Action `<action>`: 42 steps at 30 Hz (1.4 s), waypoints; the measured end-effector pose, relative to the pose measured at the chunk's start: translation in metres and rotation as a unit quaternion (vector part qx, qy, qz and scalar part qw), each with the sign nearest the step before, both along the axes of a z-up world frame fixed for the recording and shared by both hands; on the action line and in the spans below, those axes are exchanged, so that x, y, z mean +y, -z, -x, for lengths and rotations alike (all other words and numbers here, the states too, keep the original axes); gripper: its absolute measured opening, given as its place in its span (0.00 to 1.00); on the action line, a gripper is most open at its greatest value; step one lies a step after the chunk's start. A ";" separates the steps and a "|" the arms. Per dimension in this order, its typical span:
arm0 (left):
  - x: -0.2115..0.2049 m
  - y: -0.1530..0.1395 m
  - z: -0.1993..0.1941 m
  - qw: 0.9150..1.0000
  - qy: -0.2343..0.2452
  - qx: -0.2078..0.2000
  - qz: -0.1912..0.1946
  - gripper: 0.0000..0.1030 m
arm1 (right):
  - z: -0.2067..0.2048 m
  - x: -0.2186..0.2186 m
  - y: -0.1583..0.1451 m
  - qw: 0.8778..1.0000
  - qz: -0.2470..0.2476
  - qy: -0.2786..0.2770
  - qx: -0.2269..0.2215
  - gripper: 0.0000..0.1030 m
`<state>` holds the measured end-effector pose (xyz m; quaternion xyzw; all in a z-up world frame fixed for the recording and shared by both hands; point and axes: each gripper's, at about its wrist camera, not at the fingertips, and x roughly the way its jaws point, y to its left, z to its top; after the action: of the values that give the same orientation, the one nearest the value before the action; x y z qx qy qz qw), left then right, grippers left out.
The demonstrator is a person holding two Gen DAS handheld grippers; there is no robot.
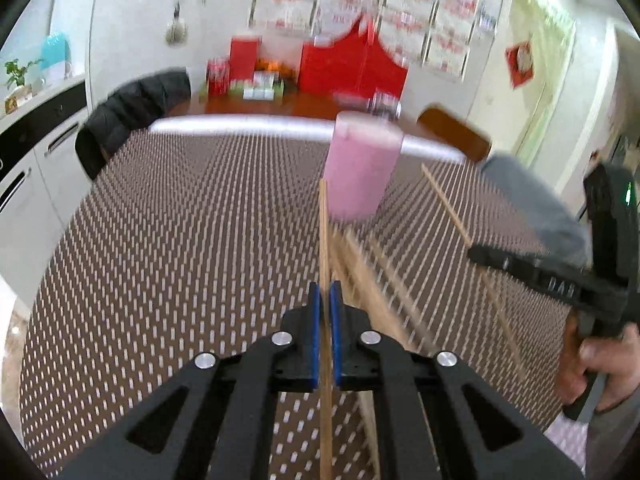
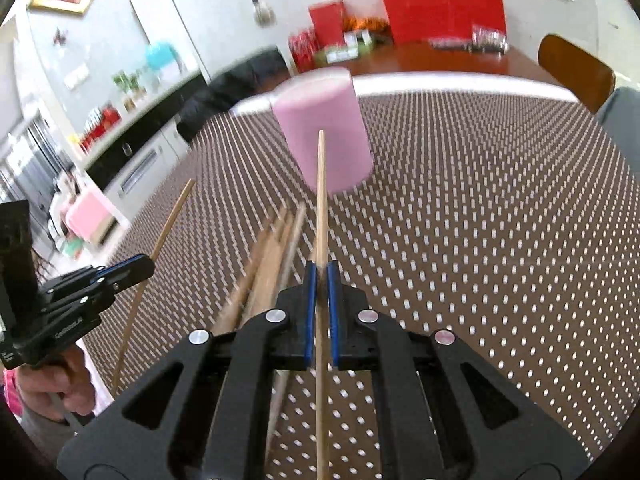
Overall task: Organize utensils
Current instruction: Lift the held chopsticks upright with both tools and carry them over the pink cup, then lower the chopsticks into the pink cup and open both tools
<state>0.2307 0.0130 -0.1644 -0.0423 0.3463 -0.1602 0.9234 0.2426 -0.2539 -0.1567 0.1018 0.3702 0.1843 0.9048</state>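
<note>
1. Wooden chopsticks are what both of your grippers hold: the left gripper (image 1: pixel 328 292) has its jaws closed tight on one chopstick (image 1: pixel 325 232), which runs lengthwise between the blue pads (image 1: pixel 315 320) and sticks out ahead toward the pink cup (image 1: pixel 362 168).
2. Your right gripper (image 2: pixel 321 276) is likewise clamped on a single chopstick (image 2: pixel 321 184), whose tip overlaps the pink cup (image 2: pixel 324 128) in that view.
3. From the left wrist camera, your right gripper (image 1: pixel 480 256) shows at the right edge with its chopstick (image 1: pixel 448 204) slanting away from it, and your right hand (image 1: pixel 600 364) wraps the handle.
4. From the right wrist camera, your left gripper (image 2: pixel 144 264) sits at the left edge with its chopstick (image 2: pixel 172 216) angled up.
5. Loose chopsticks (image 2: pixel 272 256) lie bunched on the desk between the two grippers, just in front of the cup.
6. That cup stands upright on the brown mat with white dashes (image 1: pixel 160 240) that covers the desk.
7. Motion blur softens both views.
</note>
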 end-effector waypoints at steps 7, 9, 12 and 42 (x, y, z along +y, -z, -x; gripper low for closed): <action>-0.006 -0.072 -0.030 0.985 0.008 -0.151 0.085 0.05 | -0.026 -0.003 -0.065 0.993 -0.029 0.012 -0.112 0.06; -0.013 -0.089 -0.039 0.976 0.013 -0.190 0.101 0.05 | -0.040 -0.001 -0.082 0.989 -0.039 0.017 -0.141 0.06; -0.033 -0.116 -0.066 0.960 0.025 -0.252 0.121 0.05 | -0.059 0.003 -0.103 0.982 -0.049 0.026 -0.181 0.06; -0.087 -0.055 -0.213 0.944 0.028 -0.299 0.139 0.05 | -0.184 0.016 -0.064 0.971 -0.086 0.087 -0.204 0.06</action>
<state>0.4434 -0.0736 -0.1090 -0.1106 0.0294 -0.2380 0.9645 0.4269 -0.2379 -0.0925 0.1711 0.1504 0.1525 0.9617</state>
